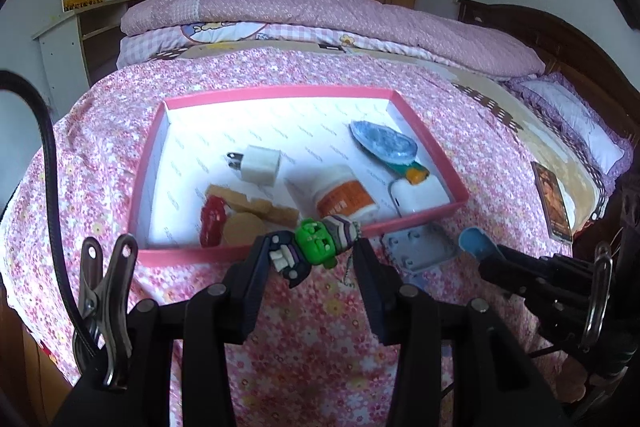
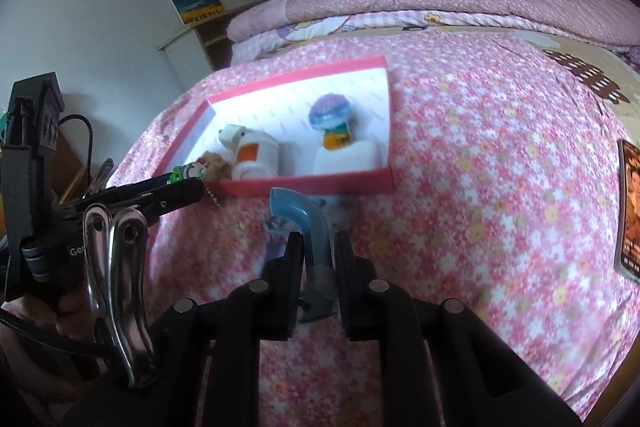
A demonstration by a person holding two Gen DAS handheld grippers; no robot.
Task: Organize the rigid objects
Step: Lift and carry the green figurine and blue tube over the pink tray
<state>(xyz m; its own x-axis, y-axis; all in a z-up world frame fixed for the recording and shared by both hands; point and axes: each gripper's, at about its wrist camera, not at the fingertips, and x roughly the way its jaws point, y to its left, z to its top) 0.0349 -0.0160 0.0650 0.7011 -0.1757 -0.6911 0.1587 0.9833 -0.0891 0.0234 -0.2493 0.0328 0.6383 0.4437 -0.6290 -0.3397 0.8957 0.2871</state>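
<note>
- Left gripper [image 1: 316, 247]: jaws closed on a green-headed toy figure [image 1: 316, 241] with a small bead chain; toy held clear of the bedspread, just short of the near wall of the pink box [image 1: 424, 131].
- Right gripper [image 2: 318, 259]: jaws clamped nearly together on the stem of a blue curved plastic piece [image 2: 294, 213], which sits at 6 o'clock of the box, off the floral bedspread [image 2: 480, 187].
- Already inside the box, per the left view: white plug adapter [image 1: 260, 165] near centre, red piece [image 1: 212, 221] and tan flat pieces [image 1: 256, 207] at 7 o'clock, orange-labelled bottle [image 1: 344, 195] at 5 o'clock, blue-headed brush [image 1: 384, 143] at 3 o'clock, white case [image 1: 420, 195] at 4 o'clock.
- Judgement: task well advanced; the two held items are not yet deposited.
- Still outside: a grey plate with holes [image 1: 416, 247] touching the bedspread beside the box's near right corner; a book [image 1: 554, 205] well apart at 3 o'clock, possibly not part of the job.
- Left view alone shows the grey plate clearly and the box's full floor; the right view is blurred and hides the red piece.
- Right view alone shows the right jaws' grip on the blue piece and the hand behind the left tool.
</note>
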